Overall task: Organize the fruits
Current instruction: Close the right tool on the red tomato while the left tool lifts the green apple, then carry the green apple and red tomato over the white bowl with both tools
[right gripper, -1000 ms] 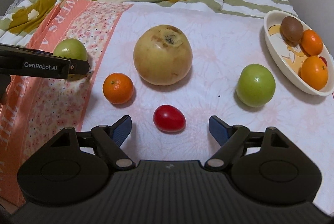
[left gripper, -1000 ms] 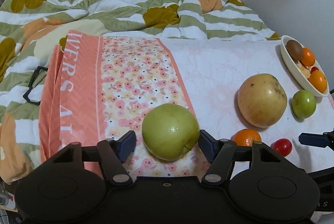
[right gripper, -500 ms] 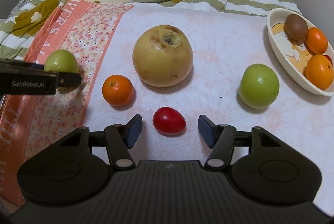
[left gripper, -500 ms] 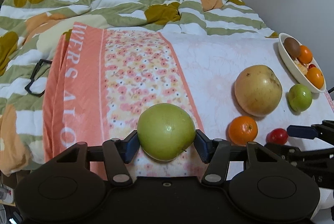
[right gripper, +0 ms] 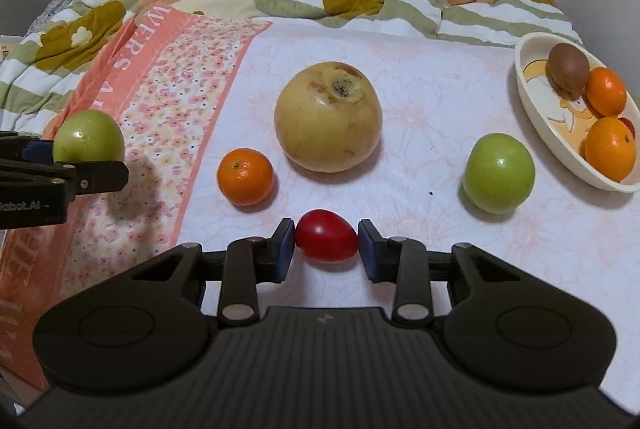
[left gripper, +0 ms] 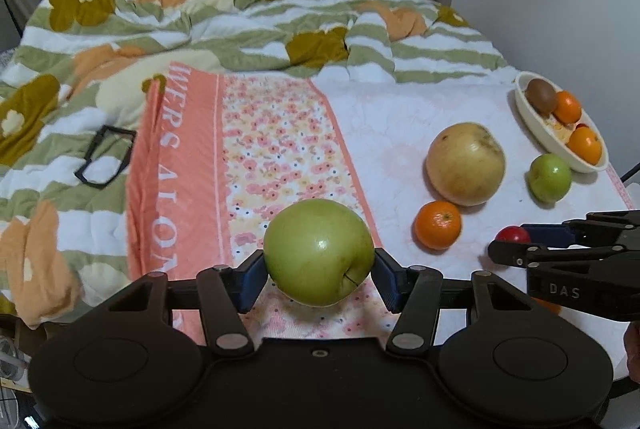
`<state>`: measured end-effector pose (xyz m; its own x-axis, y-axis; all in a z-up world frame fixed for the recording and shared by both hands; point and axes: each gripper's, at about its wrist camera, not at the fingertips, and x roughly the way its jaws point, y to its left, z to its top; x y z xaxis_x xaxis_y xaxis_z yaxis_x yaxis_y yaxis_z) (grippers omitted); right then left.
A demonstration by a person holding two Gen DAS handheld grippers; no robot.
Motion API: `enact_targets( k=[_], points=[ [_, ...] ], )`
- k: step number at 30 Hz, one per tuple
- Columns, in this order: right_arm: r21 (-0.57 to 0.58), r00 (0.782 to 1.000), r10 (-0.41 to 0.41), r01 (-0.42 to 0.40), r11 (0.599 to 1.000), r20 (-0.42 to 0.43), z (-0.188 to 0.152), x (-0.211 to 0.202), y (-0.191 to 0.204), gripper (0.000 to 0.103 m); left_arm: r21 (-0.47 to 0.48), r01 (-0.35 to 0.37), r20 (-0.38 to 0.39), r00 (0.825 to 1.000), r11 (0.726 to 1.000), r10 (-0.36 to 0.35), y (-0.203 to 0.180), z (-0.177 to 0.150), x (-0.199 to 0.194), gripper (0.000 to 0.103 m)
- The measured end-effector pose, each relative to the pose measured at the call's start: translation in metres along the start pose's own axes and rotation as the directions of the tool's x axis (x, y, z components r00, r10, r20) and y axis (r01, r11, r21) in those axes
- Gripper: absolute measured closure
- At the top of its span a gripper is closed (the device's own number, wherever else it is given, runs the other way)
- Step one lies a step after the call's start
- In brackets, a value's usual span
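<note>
My left gripper is shut on a large green apple and holds it just above the floral orange cloth. The right wrist view shows the same apple at the left edge, with its shadow below on the cloth. My right gripper is shut on a small red tomato that rests on the white sheet; both blue pads touch its sides. A tangerine, a big yellow round fruit and a second green apple lie loose on the sheet.
A white oval bowl at the far right holds a brown fruit, two tangerines and something red. A rumpled striped quilt fills the back. Black glasses lie on the quilt at the left. A wall stands right of the bowl.
The left gripper's jaws closed onto the green apple and raised it off the cloth. The right gripper's jaws narrowed from wide apart until they touched the red tomato.
</note>
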<state>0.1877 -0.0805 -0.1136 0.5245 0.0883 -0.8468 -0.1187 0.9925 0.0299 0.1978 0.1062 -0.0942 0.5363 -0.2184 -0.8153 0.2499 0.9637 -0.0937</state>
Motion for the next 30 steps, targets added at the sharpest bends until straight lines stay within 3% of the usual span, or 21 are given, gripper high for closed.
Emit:
enact_targets(
  k=[16, 23, 30],
  points=[
    [0.035, 0.989, -0.007, 0.002, 0.999, 0.147, -0.016, -0.09, -0.023, 0.053, 0.045, 0.034, 0.194, 0.98, 0.998, -0.042, -0.05, -0.008, -0.078, 0.043],
    [0.047, 0.978, 0.001, -0.011, 0.999, 0.208, -0.019, -0.119, -0.075, 0.053, 0.04, 0.013, 0.261, 0.965, 0.999, -0.023, -0.095, -0.002, -0.097, 0.042],
    [0.001, 0.974, 0.047, -0.049, 0.999, 0.222, -0.015, -0.134, -0.147, 0.053, -0.036, -0.017, 0.294, 0.955, 0.999, 0.027, -0.159, 0.008, -0.098, 0.042]
  ],
)
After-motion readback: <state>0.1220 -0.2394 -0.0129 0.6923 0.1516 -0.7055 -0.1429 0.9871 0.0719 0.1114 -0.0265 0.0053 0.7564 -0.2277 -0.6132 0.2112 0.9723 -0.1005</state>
